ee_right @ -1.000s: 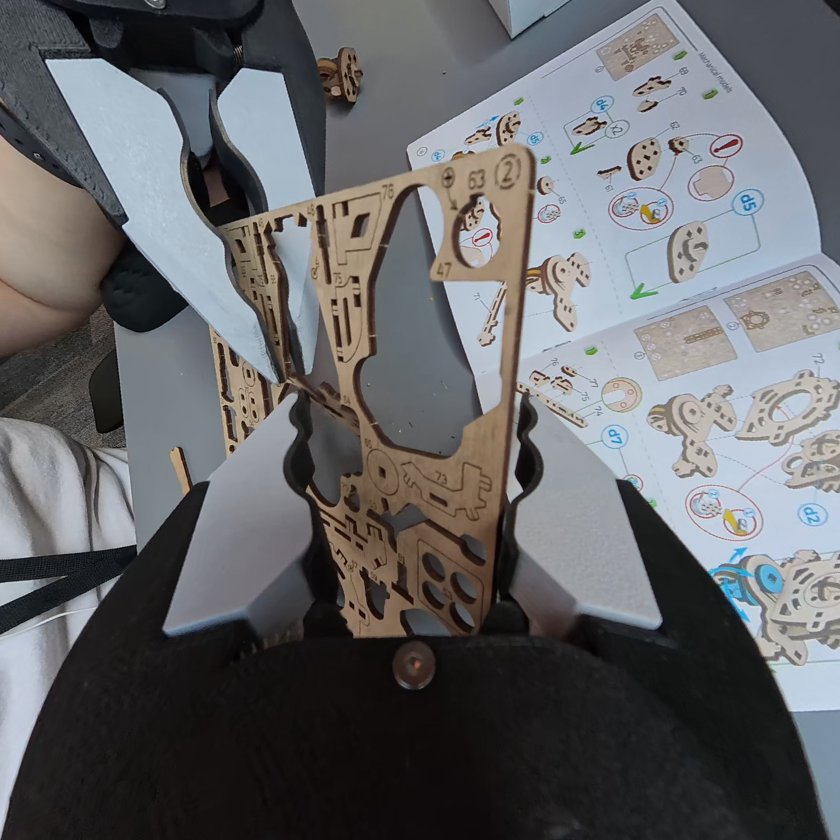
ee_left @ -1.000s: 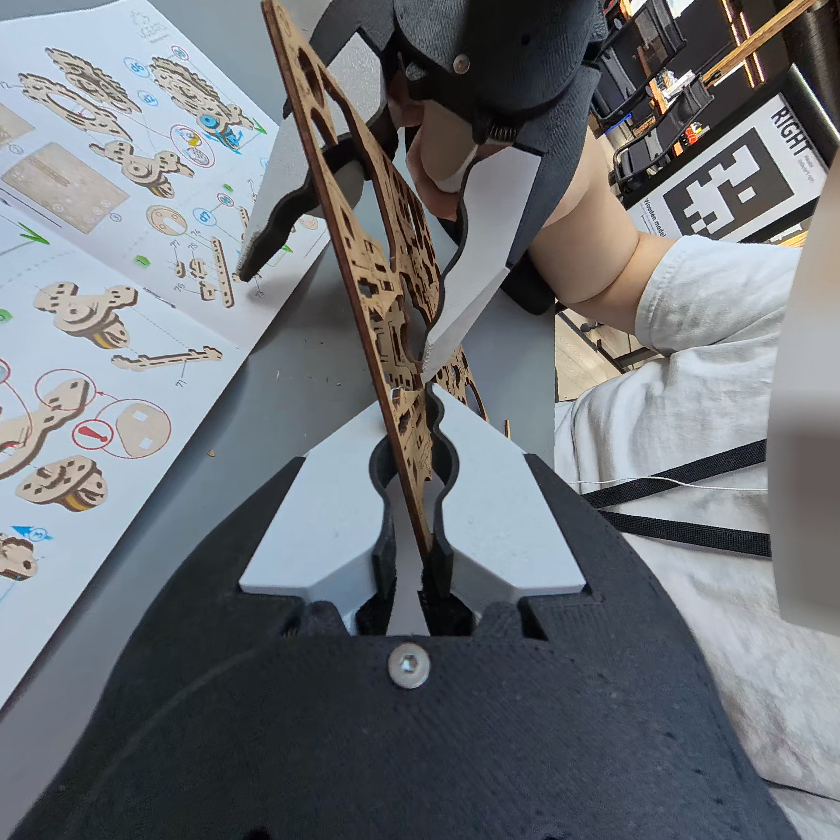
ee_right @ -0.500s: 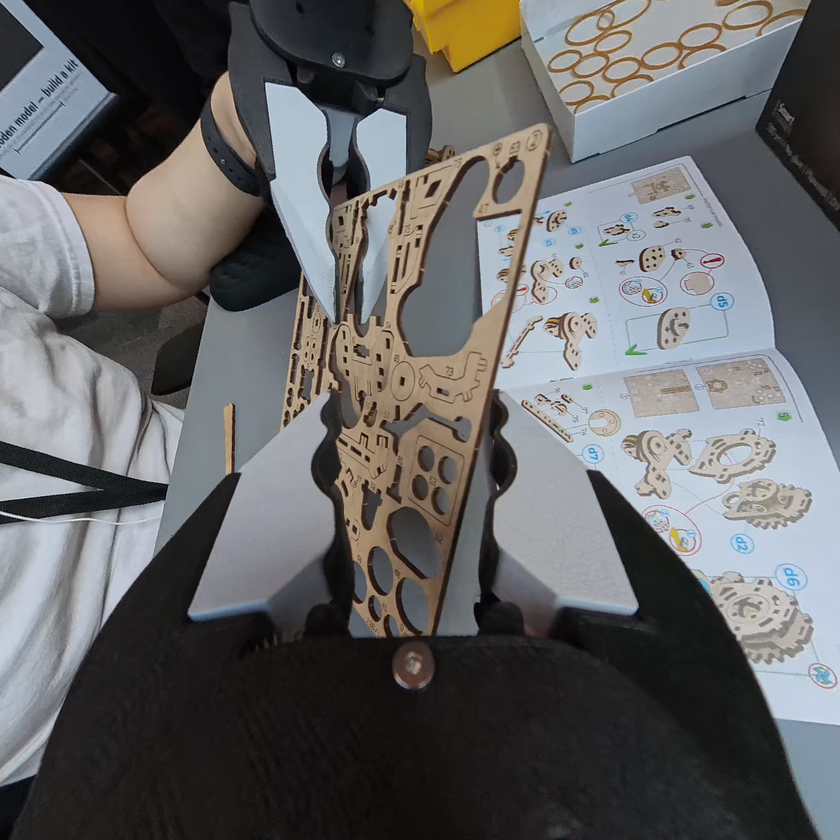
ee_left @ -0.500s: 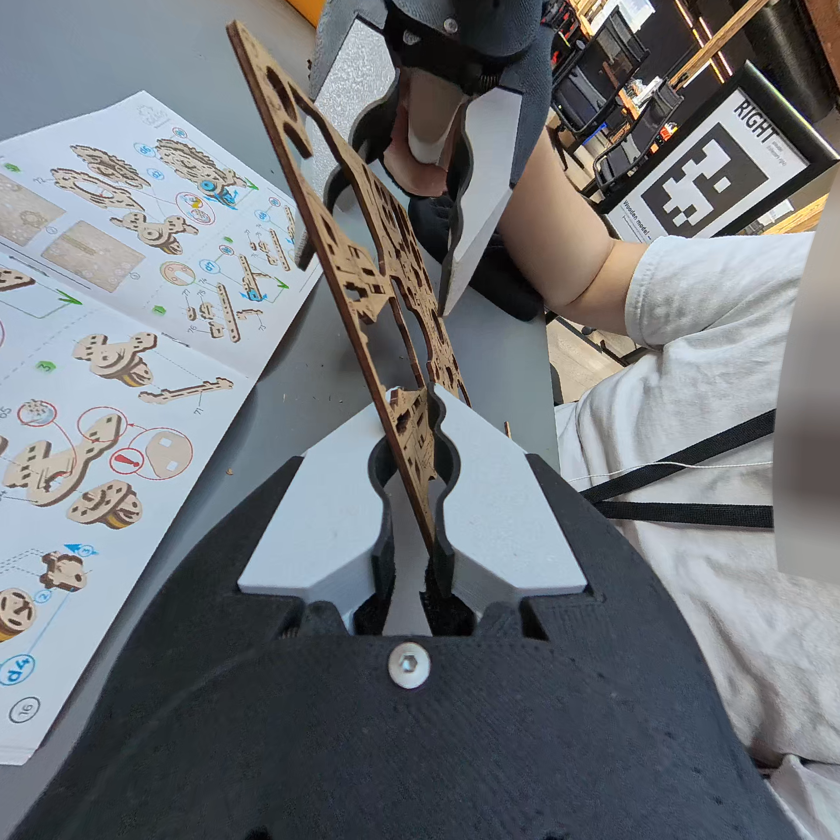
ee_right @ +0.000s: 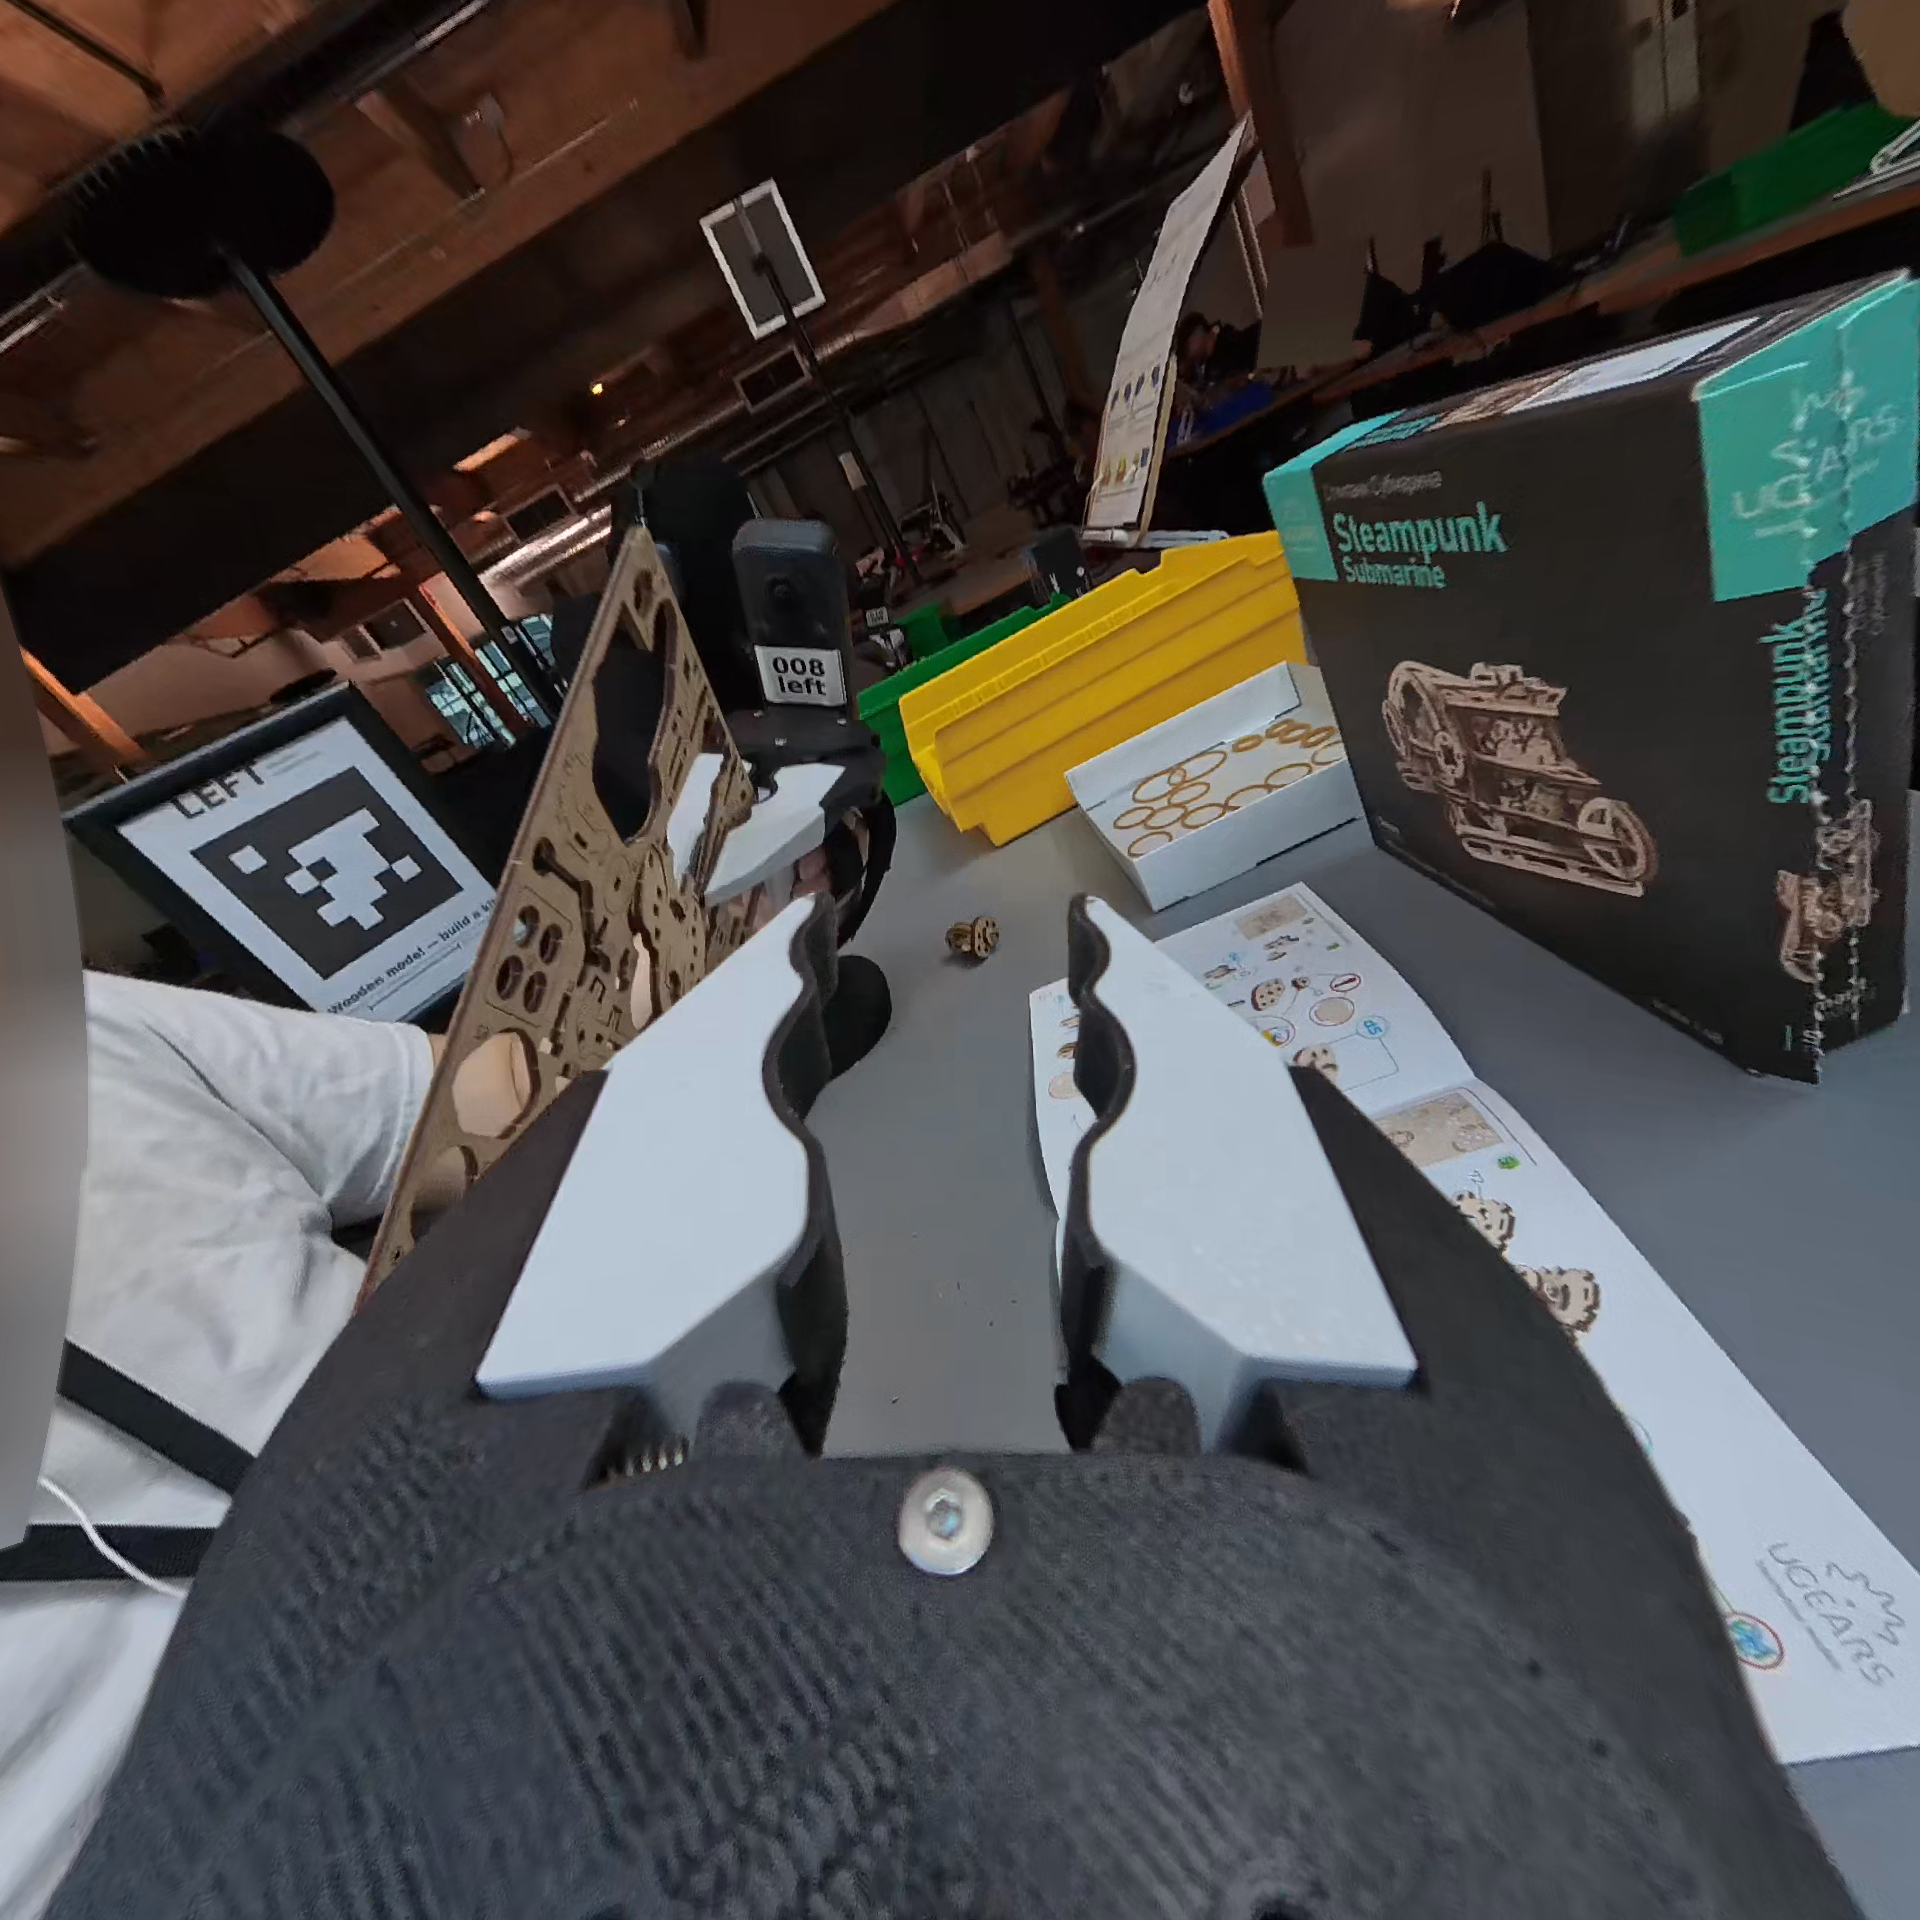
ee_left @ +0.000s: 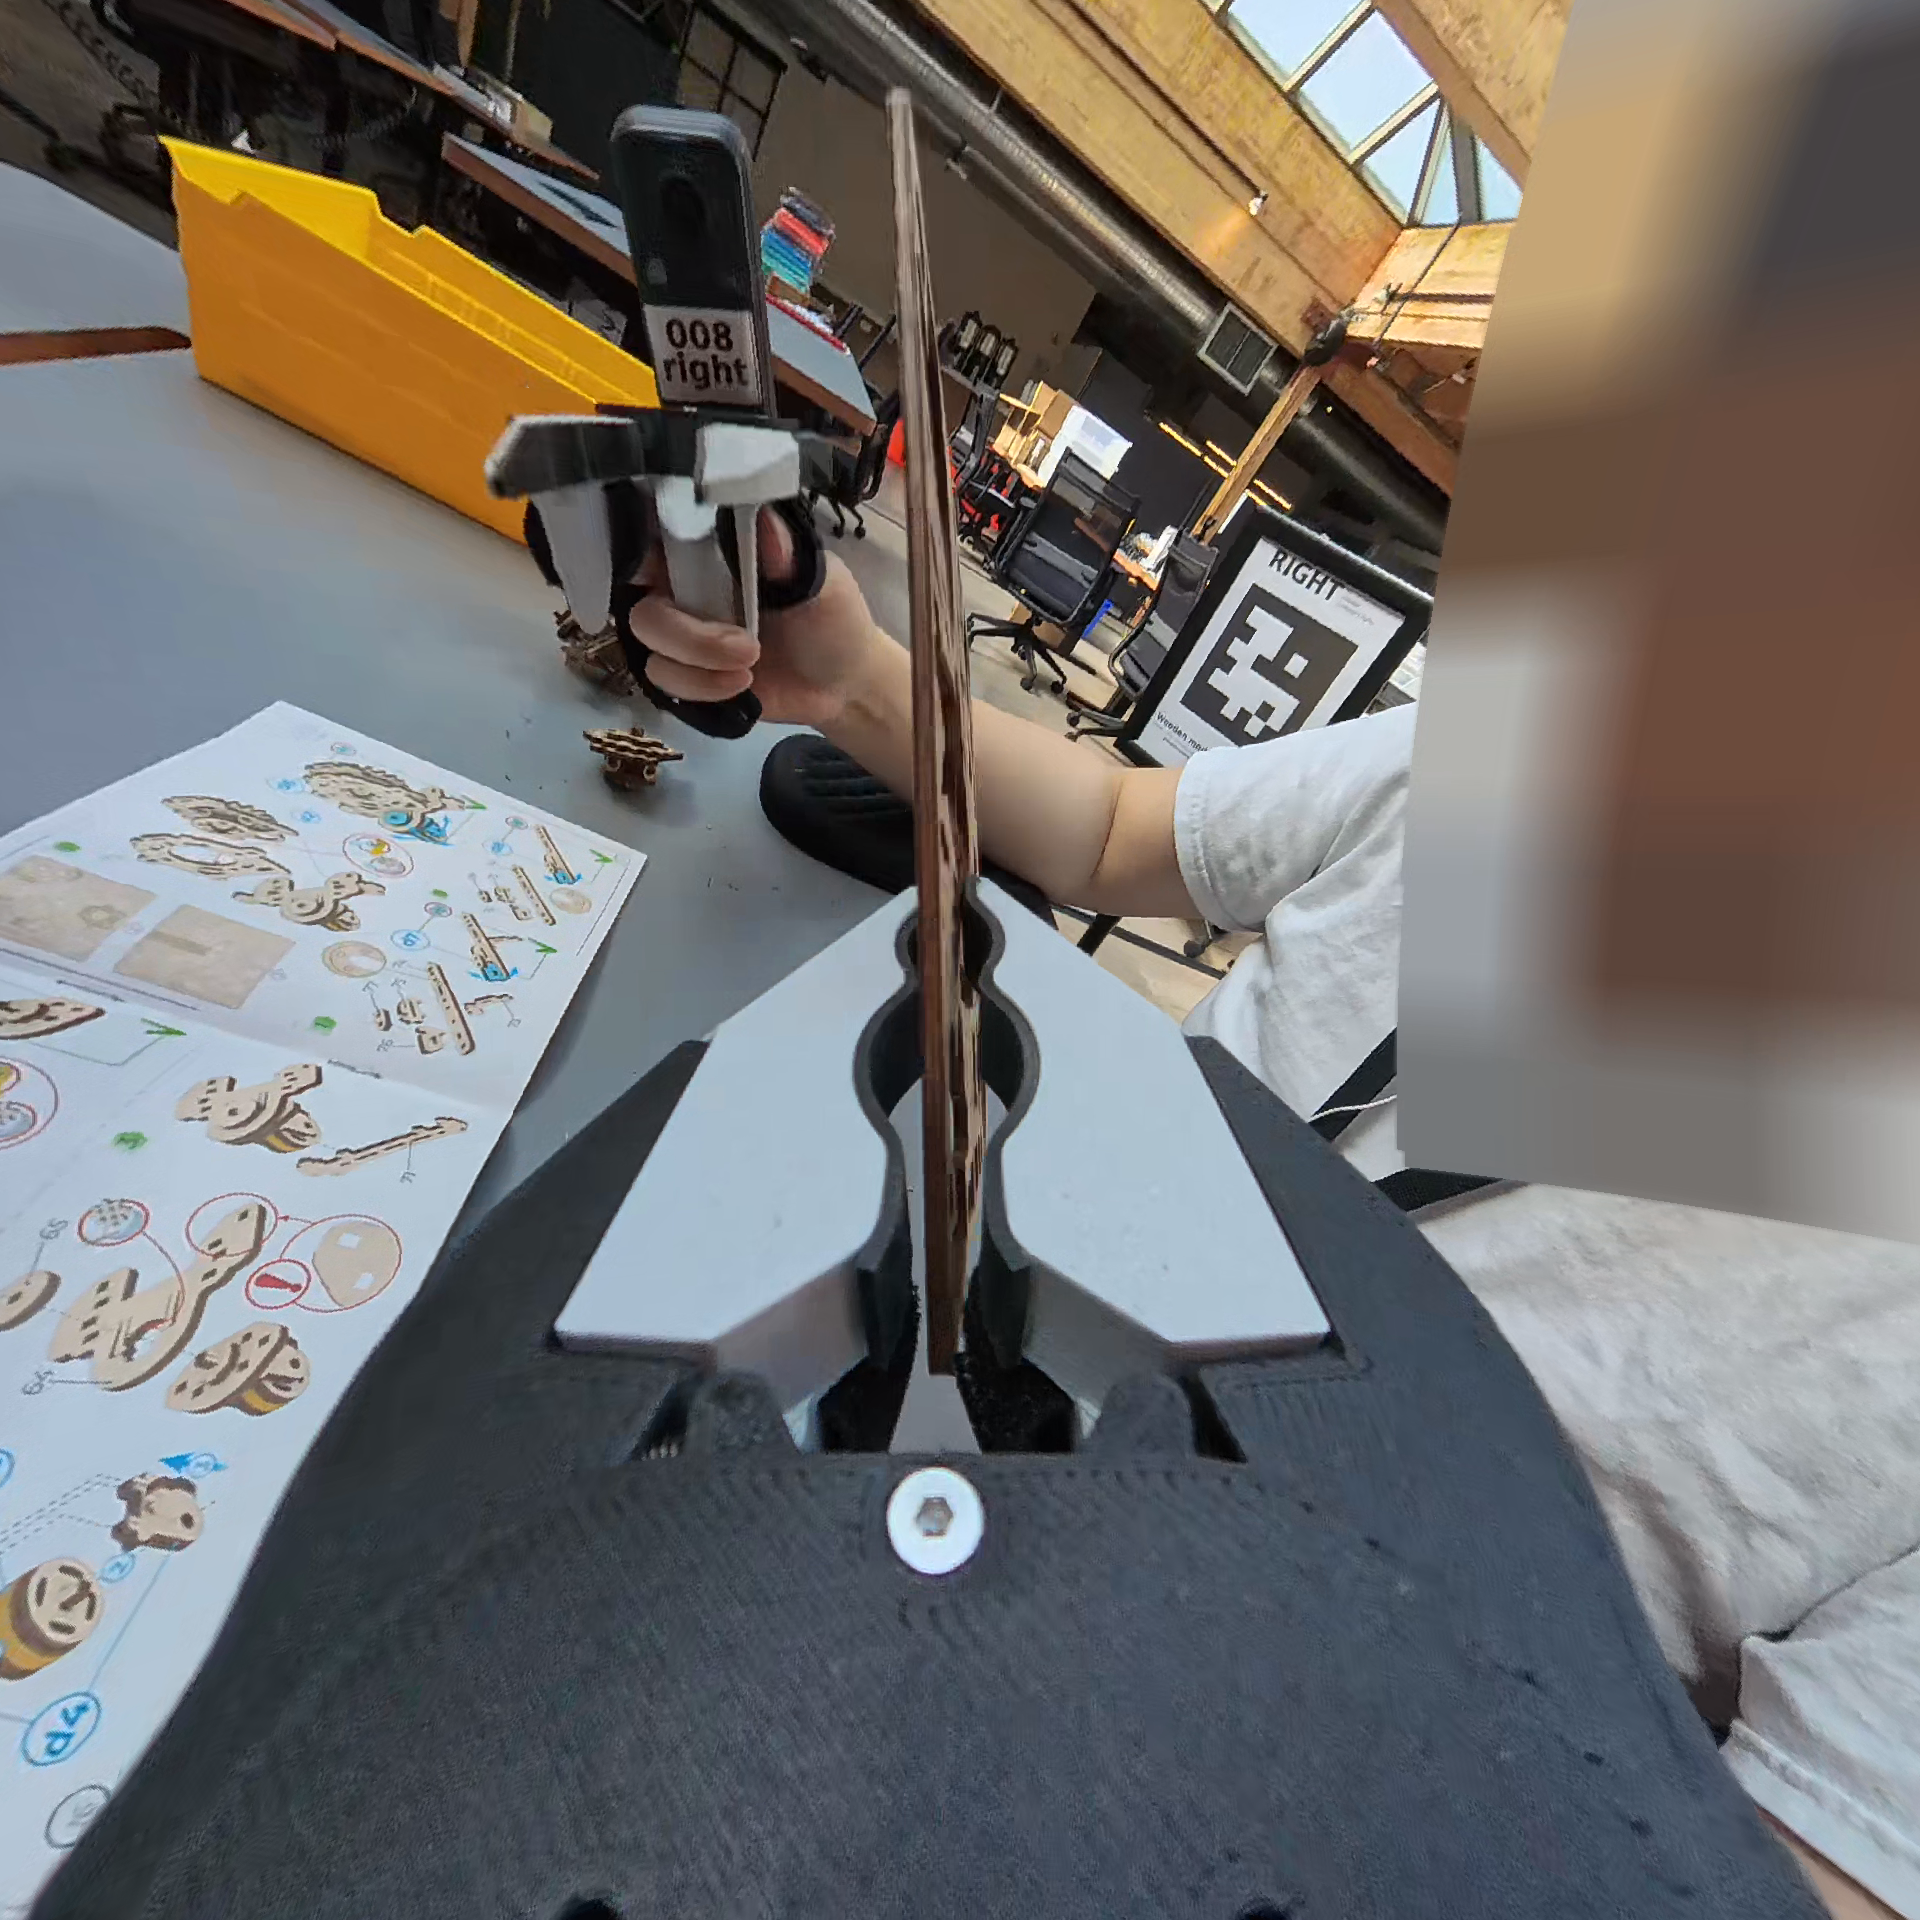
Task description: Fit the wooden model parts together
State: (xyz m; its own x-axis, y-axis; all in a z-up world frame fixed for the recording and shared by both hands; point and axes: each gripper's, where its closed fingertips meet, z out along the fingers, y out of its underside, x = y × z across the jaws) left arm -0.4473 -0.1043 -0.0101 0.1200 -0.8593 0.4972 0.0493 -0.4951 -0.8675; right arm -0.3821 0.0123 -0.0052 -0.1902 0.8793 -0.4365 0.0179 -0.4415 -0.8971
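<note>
**Sheet upright in my left gripper, right gripper empty**

My left gripper (ee_left: 940,1091) is clamped on the lower edge of the wooden sheet (ee_left: 928,582), the pads pinching both faces. The sheet stands nearly upright, its long axis running up and away along the fingers, and I see it almost edge-on from the left wrist. From the right wrist its flat, cut-out face (ee_right: 582,914) shows, tilted and set off to my left.

My right gripper (ee_right: 940,1101) is spread wide with nothing between its fingers. It points across the grey table (ee_right: 1558,1143) toward the small wooden part (ee_right: 972,937) lying beyond its tips, just left of the manual (ee_right: 1382,1164). From the left wrist, a small part (ee_left: 630,750) shows just beyond the manual's corner and another wooden piece behind the right hand; I cannot tell which of them the right view shows.

I judge the right gripper is the nearer to the loose parts, while the sheet stays with the left. To work a piece out of the sheet, I would have to swing the right fingers leftward and meet its face.
</note>
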